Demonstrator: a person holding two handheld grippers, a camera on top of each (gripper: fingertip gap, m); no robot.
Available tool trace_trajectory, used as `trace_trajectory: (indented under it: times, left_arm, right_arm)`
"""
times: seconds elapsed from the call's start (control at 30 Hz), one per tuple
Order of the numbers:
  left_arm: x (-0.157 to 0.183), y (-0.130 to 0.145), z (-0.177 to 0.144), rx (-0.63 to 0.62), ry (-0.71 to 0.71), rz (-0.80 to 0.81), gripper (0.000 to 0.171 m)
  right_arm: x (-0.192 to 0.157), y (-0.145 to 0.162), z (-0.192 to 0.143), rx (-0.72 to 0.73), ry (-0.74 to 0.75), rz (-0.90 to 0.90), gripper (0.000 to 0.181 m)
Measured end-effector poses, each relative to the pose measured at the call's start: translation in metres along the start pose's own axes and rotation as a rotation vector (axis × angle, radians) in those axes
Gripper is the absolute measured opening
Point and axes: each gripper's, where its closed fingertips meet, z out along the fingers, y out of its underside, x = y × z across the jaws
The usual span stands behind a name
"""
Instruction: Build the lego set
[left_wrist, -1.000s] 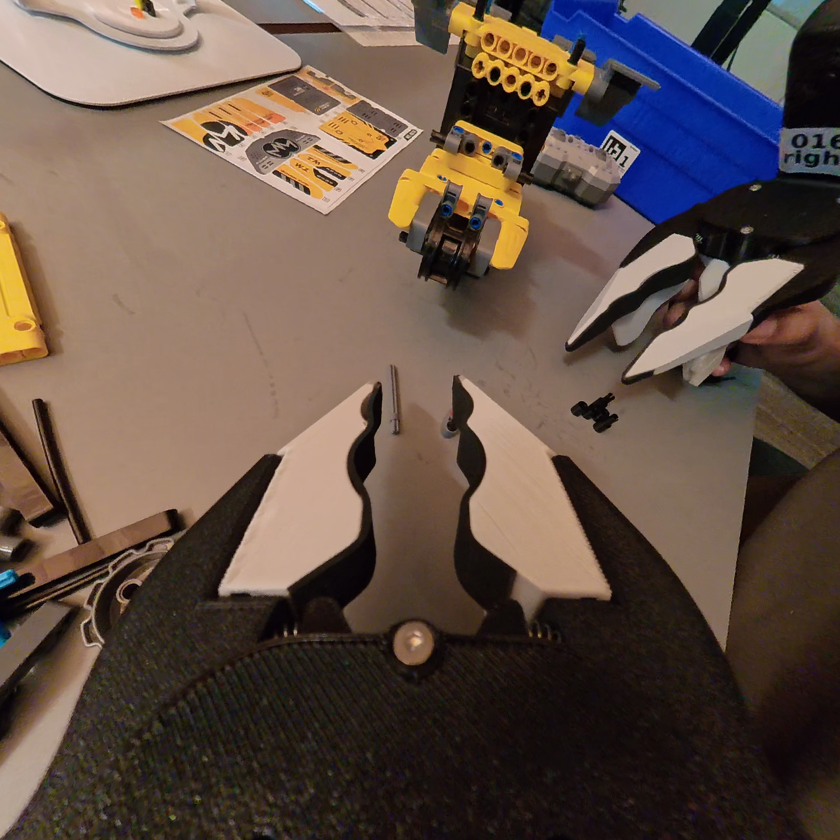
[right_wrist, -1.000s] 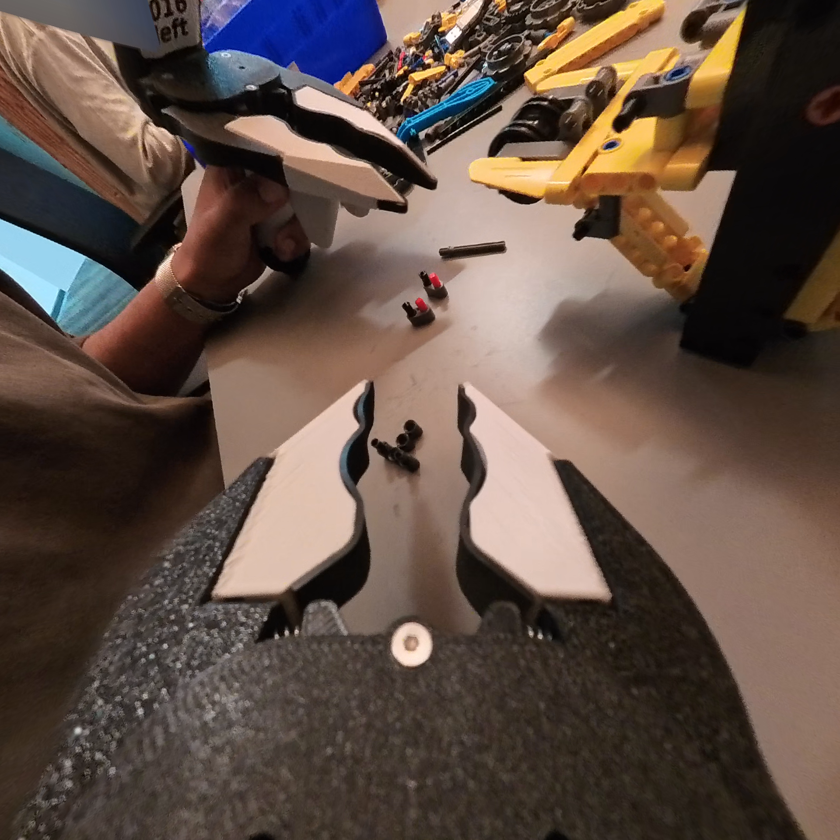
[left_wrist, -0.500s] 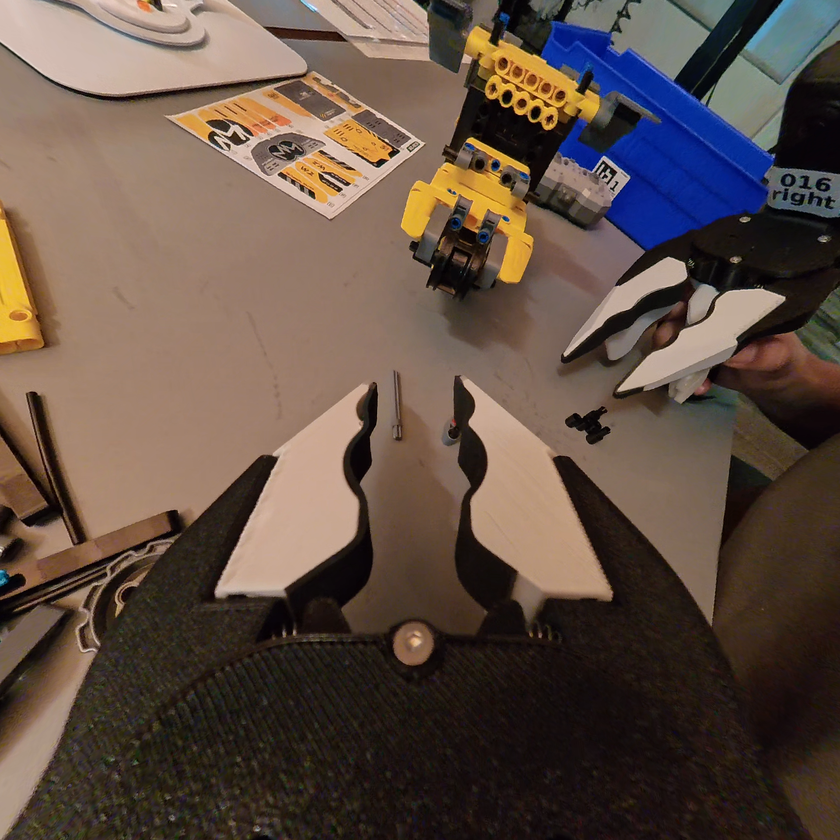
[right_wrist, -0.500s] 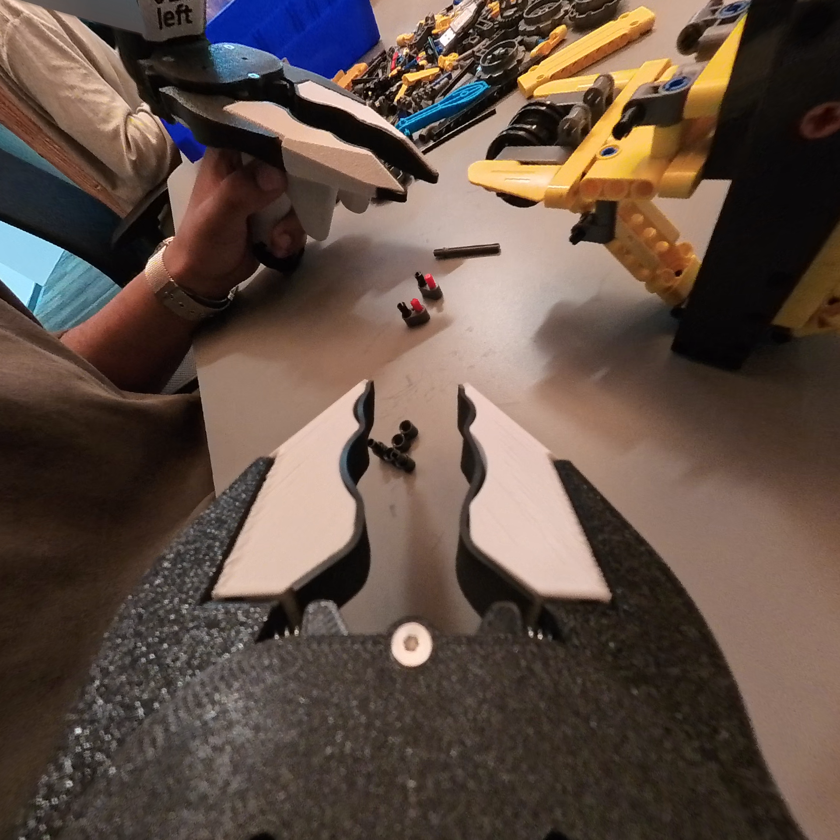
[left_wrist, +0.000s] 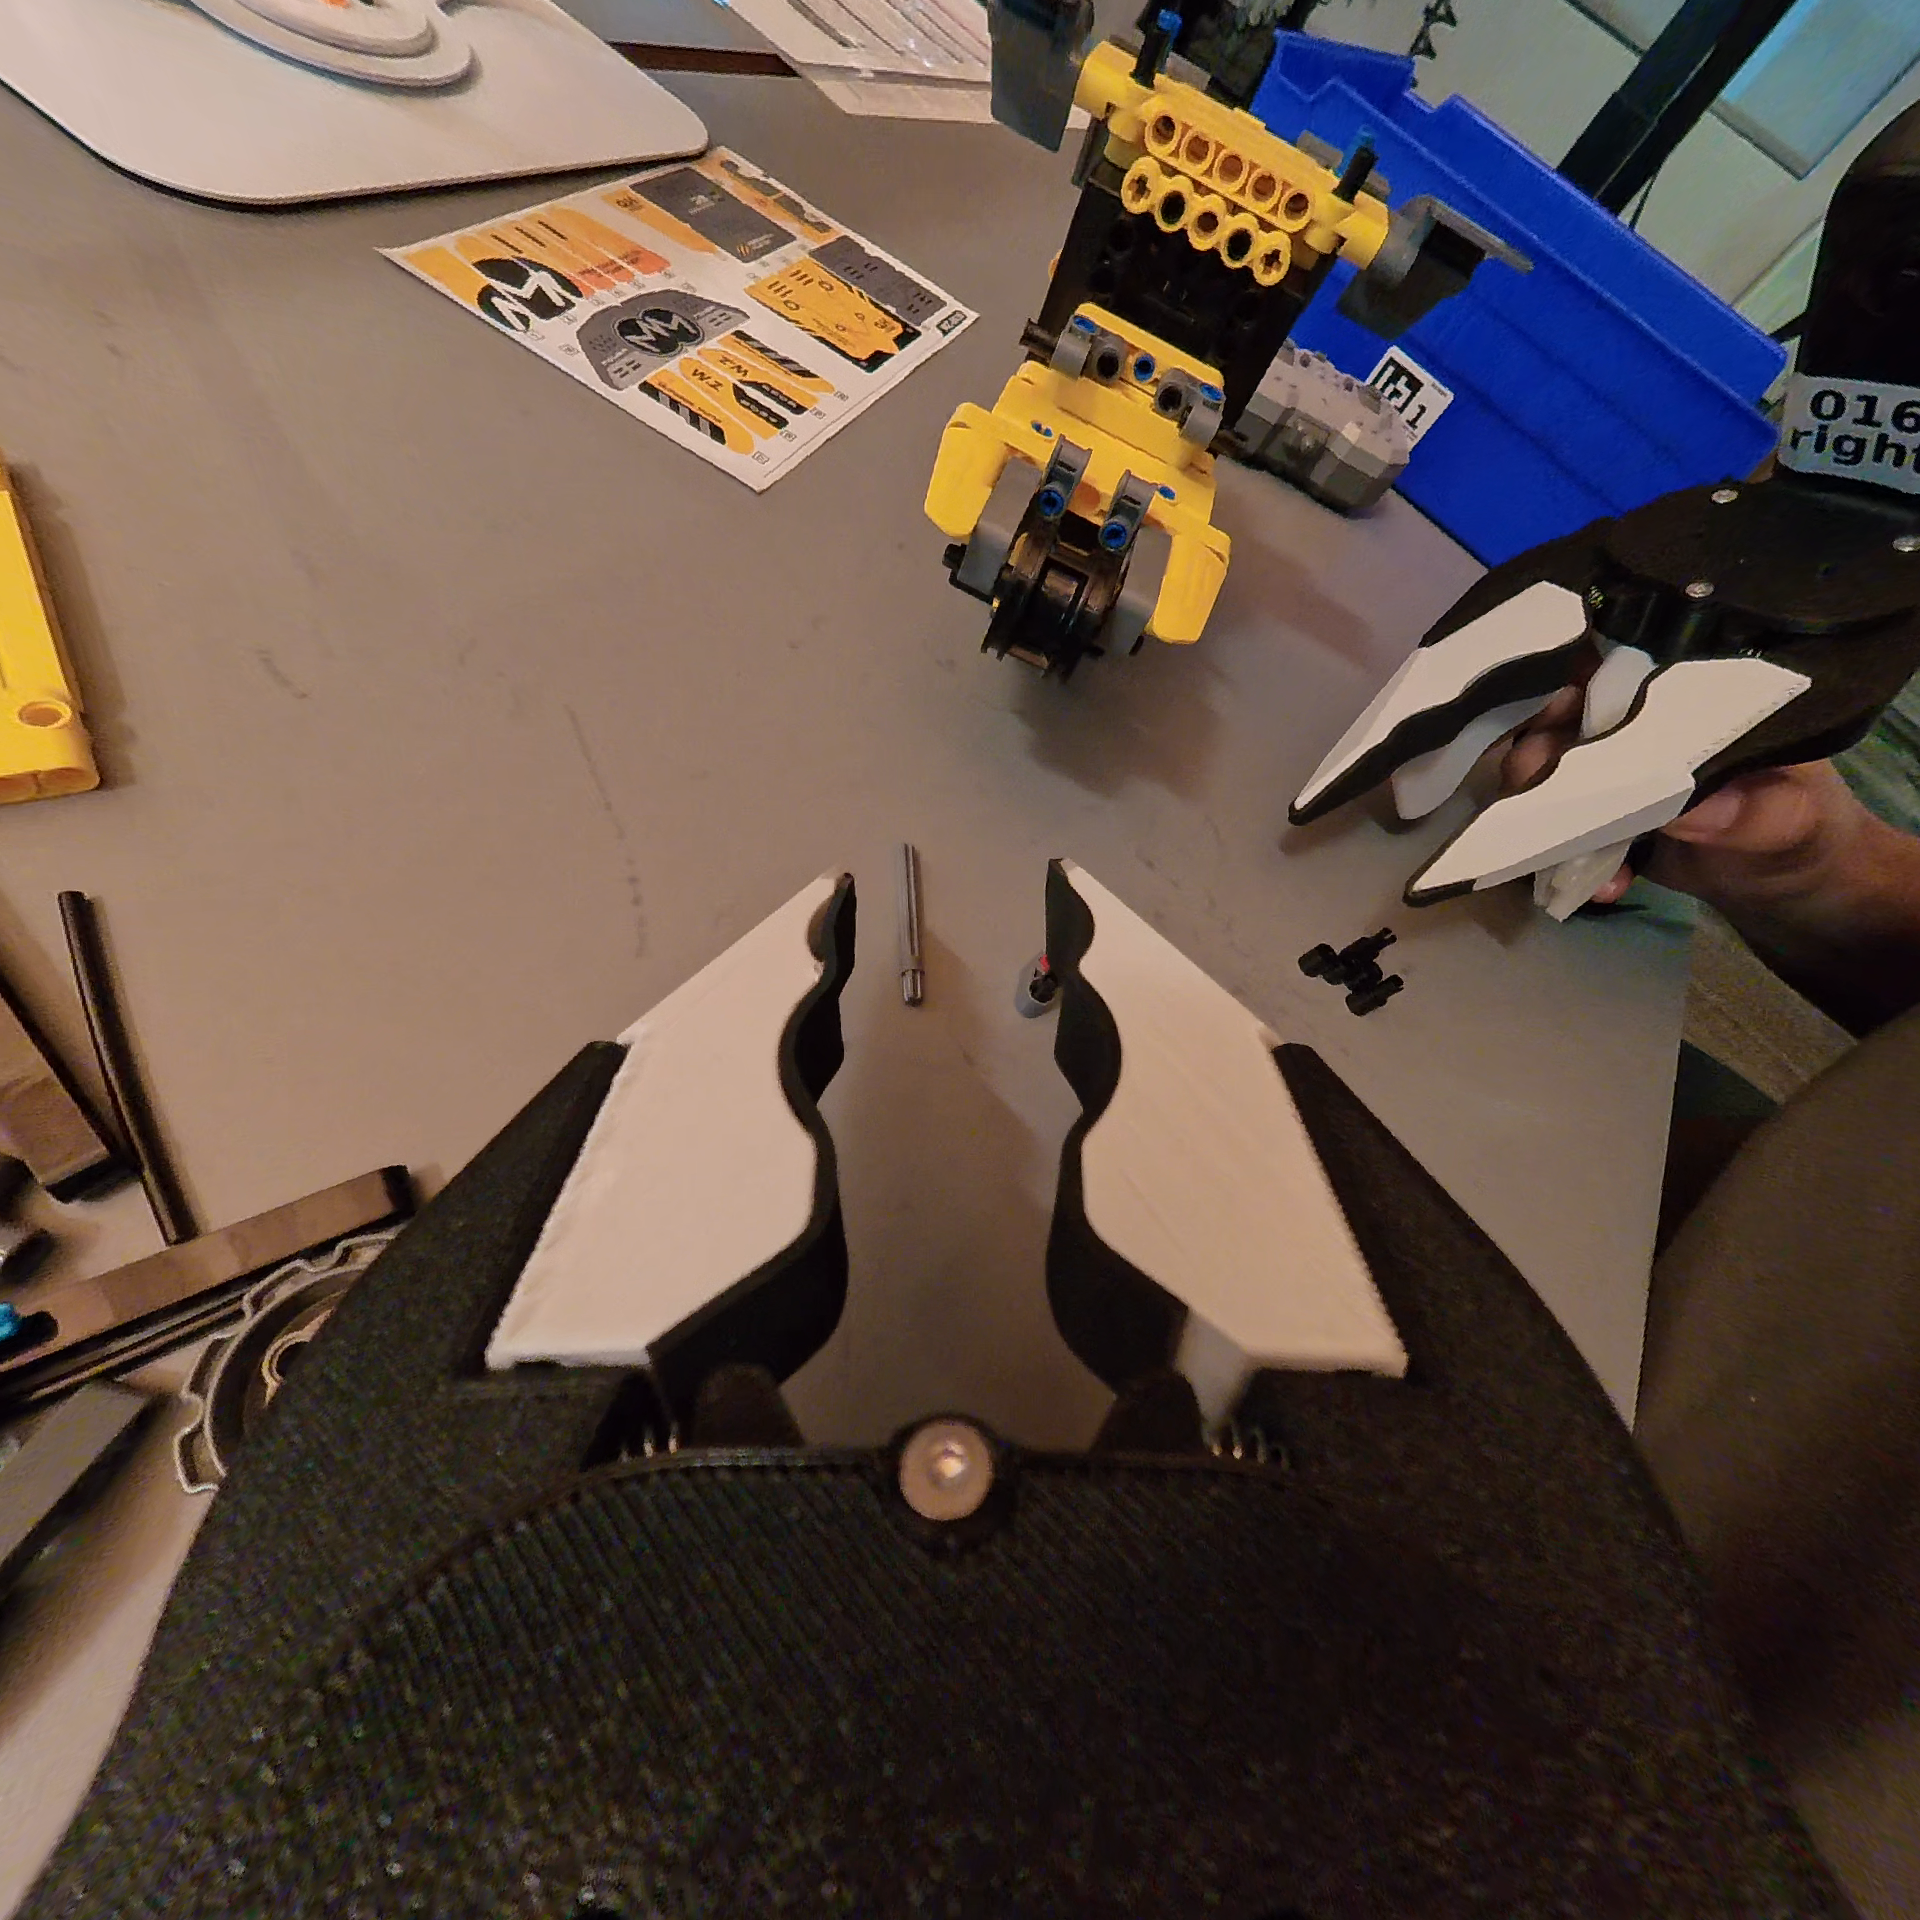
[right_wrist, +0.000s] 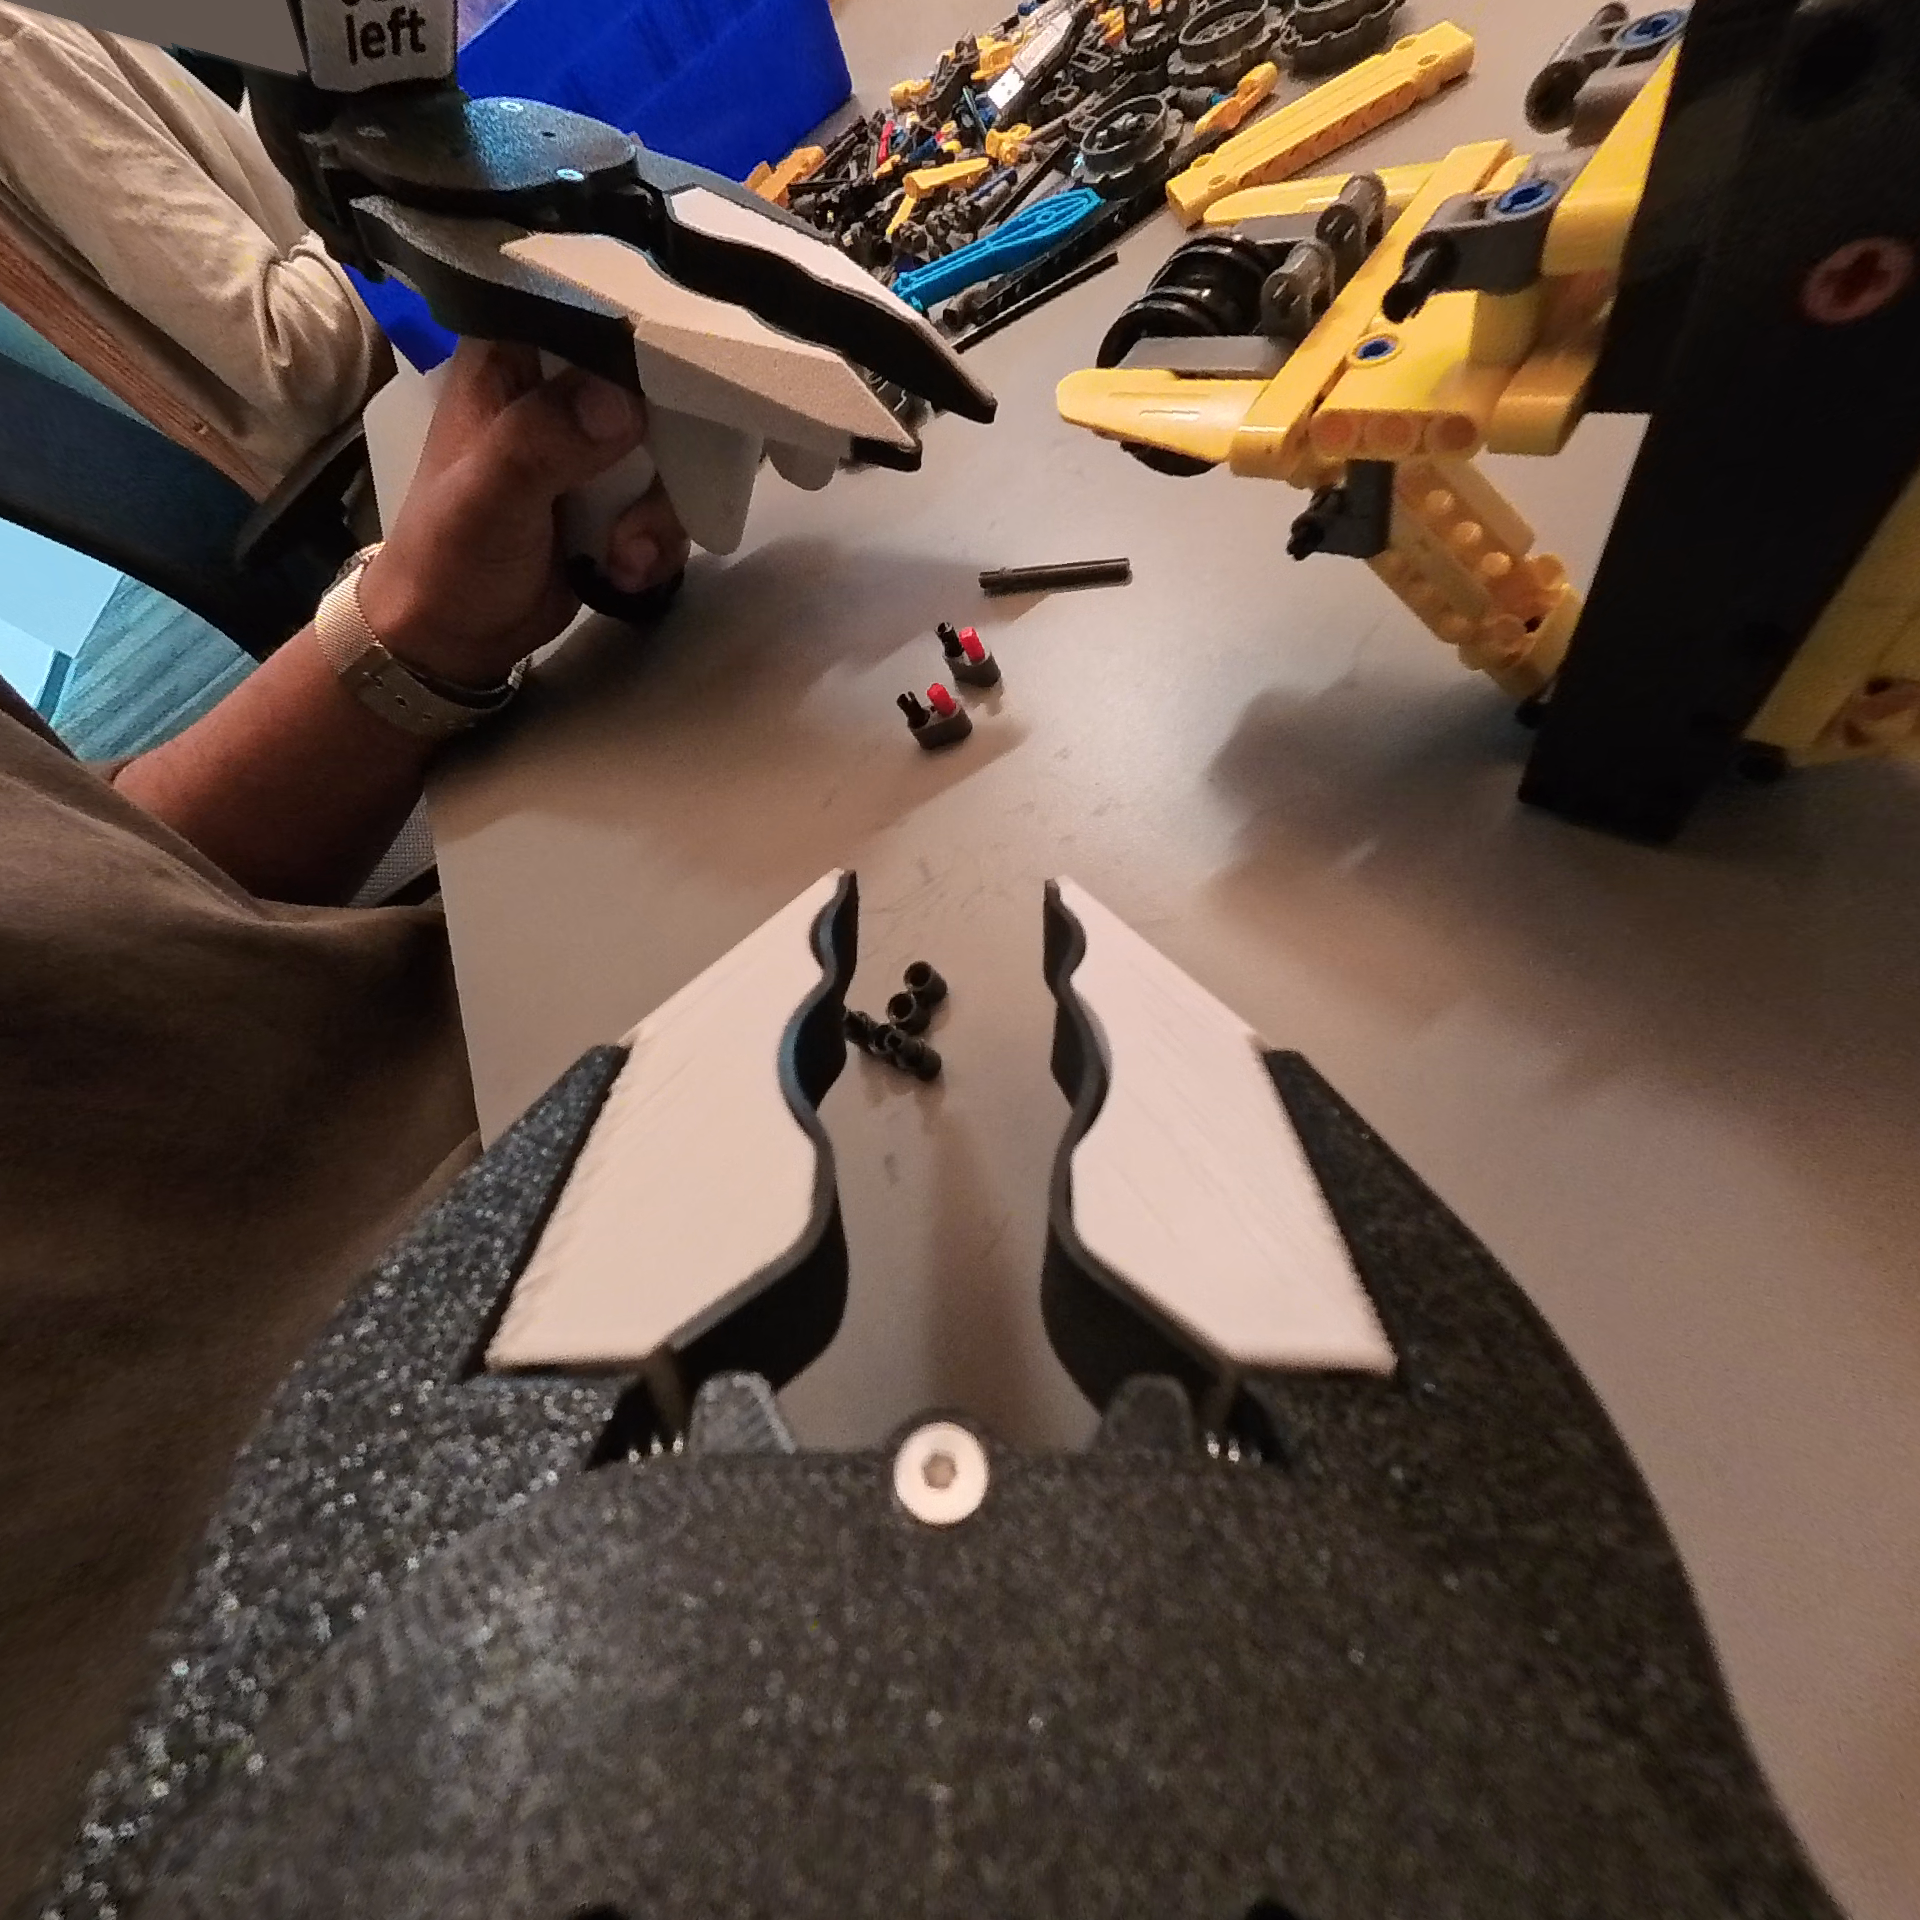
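Note:
My left gripper (left_wrist: 948, 878) is open and empty above the grey table. A thin dark axle pin (left_wrist: 910, 923) lies between its fingertips, and a small grey piece with a red top (left_wrist: 1037, 985) lies by the right finger. My right gripper (right_wrist: 948, 888) is open and empty, with small black connector pieces (right_wrist: 899, 1023) on the table between its fingers. Two grey pieces with red tops (right_wrist: 951, 691) and the axle pin (right_wrist: 1055, 575) lie ahead of it. A yellow and black brick-built model (left_wrist: 1132, 416) stands farther off. The right gripper (left_wrist: 1361, 852) shows in the left wrist view, above the black connectors (left_wrist: 1351, 966).
A sticker sheet (left_wrist: 675, 312) lies at the back left, a blue bin (left_wrist: 1538, 343) behind the model, and a yellow beam (left_wrist: 36, 665) at the left edge. A heap of loose parts (right_wrist: 1039, 135) lies at the far end. The table edge runs close on my right (left_wrist: 1662, 1143). The grippers' ends are close to 12 cm from one another.
Both grippers have stayed open. The left gripper has drawn back slightly, so the model looks a little farther off. The right gripper has barely shifted over the black connectors.

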Motion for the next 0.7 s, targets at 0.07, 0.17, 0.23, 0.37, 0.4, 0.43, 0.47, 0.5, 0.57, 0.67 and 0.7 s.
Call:
trace_trajectory:
  times: [0.07, 0.17, 0.23, 0.37, 0.4, 0.43, 0.47, 0.5, 0.57, 0.67, 0.7]
  left_arm:
    - [-0.0001, 0.0, 0.0, 0.0, -0.002, 0.002, 0.033]
    - [0.0, 0.0, 0.0, 0.001, -0.005, 0.006, 0.033]
    - [0.0002, 0.0001, 0.0, 0.0, -0.006, 0.009, 0.033]
    - [0.0005, 0.0, 0.0, 0.001, -0.011, 0.018, 0.034]
    - [0.0006, 0.0, -0.0002, 0.002, -0.013, 0.021, 0.034]
    - [0.0006, 0.0001, -0.0002, 0.002, -0.015, 0.023, 0.034]
    - [0.0007, 0.0, -0.0002, 0.002, -0.017, 0.025, 0.034]
    - [0.0007, 0.0, -0.0002, 0.003, -0.018, 0.027, 0.035]
    - [0.0009, -0.0003, -0.0005, 0.005, -0.021, 0.031, 0.035]
    - [0.001, -0.0014, -0.0015, 0.015, -0.026, 0.037, 0.036]
    - [0.0011, -0.0021, -0.0022, 0.021, -0.028, 0.04, 0.036]
  right_arm:
    - [0.0, 0.0, 0.0001, 0.0, 0.003, -0.003, 0.035]
    - [0.0001, 0.0003, 0.0004, -0.003, 0.009, -0.008, 0.035]
    - [0.0005, 0.0005, 0.0006, -0.005, 0.014, -0.011, 0.035]
    - [0.0008, 0.0002, 0.0006, -0.004, 0.022, -0.017, 0.035]
    - [0.001, 0.0002, 0.0005, -0.003, 0.024, -0.018, 0.035]
    - [0.0012, 0.0001, 0.0005, -0.003, 0.027, -0.019, 0.035]
    - [0.0015, 0.0001, 0.0004, -0.002, 0.03, -0.02, 0.035]
    - [0.002, -0.0001, 0.0003, -0.001, 0.036, -0.021, 0.035]
    - [0.0031, -0.0002, 0.0001, -0.001, 0.049, -0.026, 0.035]
    - [0.004, -0.0003, 0.0, 0.0, 0.068, -0.04, 0.035]
    - [0.0044, -0.0005, -0.0001, 0.001, 0.075, -0.045, 0.035]
